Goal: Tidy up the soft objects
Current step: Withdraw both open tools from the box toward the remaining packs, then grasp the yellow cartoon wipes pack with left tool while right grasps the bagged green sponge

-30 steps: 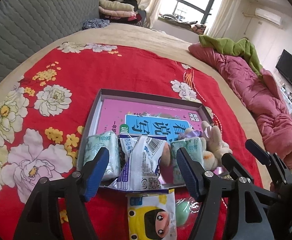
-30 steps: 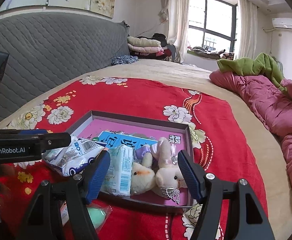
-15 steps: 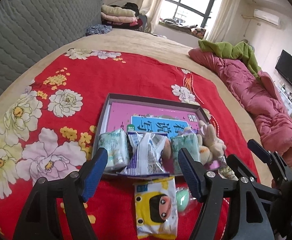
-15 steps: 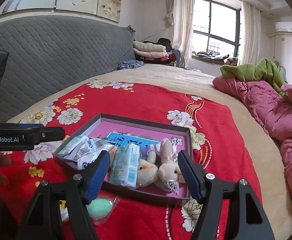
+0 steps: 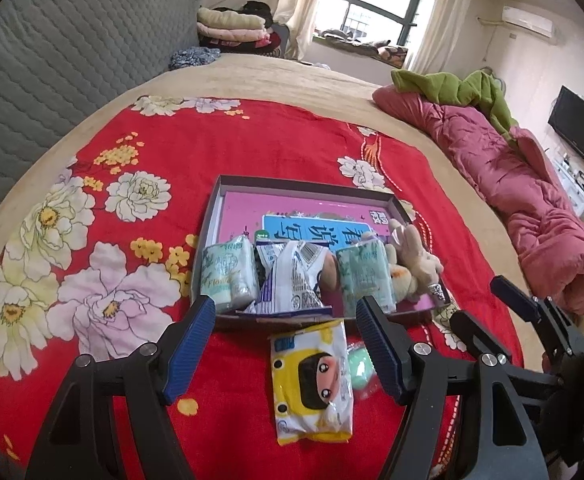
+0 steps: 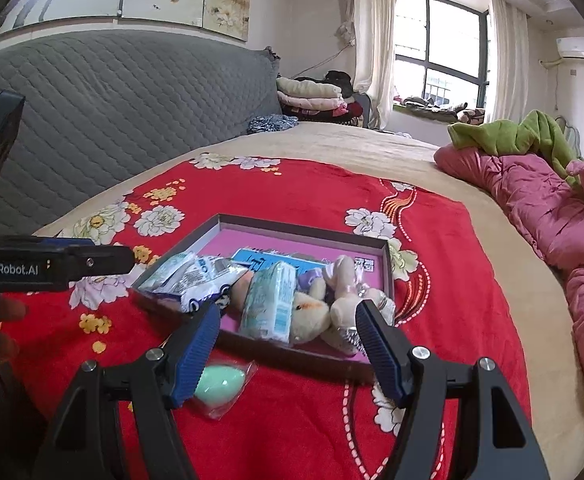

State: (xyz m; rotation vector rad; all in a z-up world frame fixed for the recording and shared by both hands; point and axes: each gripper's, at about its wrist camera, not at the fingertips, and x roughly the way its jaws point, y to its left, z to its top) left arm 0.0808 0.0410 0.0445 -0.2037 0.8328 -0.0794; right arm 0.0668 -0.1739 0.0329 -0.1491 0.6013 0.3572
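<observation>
from the left wrist view my left tool (image 5: 286, 336) has its blue pads spread wide apart with nothing between them, hanging over the near part of the red floral blanket (image 5: 212, 152) on the bed. the shallow grey box (image 5: 304, 186) sits mid-blanket; along its near edge are a green tissue pack (image 5: 228, 272) at the left corner, a crumpled white and blue packet (image 5: 294, 280), a second green tissue pack (image 5: 366, 274), and a plush rabbit (image 5: 412, 262) at the right corner. outside the box, just beside its near wall, lie a yellow cartoon-face wipes pack (image 5: 312, 376) and a mint green egg-shaped sponge in clear wrap (image 5: 360, 364), touching each other. those two still look unsorted to me.

from the right wrist view my right tool (image 6: 286, 340) is also spread wide and empty, aimed at the box's near right corner. the sponge (image 6: 218, 382) lies by its left pad; the wipes pack is hidden here. the left tool's body crosses the left edge.

risks as i judge them: the slippery wrap could squirt out of a pinch; closing on the wipes pack may catch the blanket too; dropping more into the crowded near edge could tip the leaning packs over the low wall; the two tools sit close and could knock together.
</observation>
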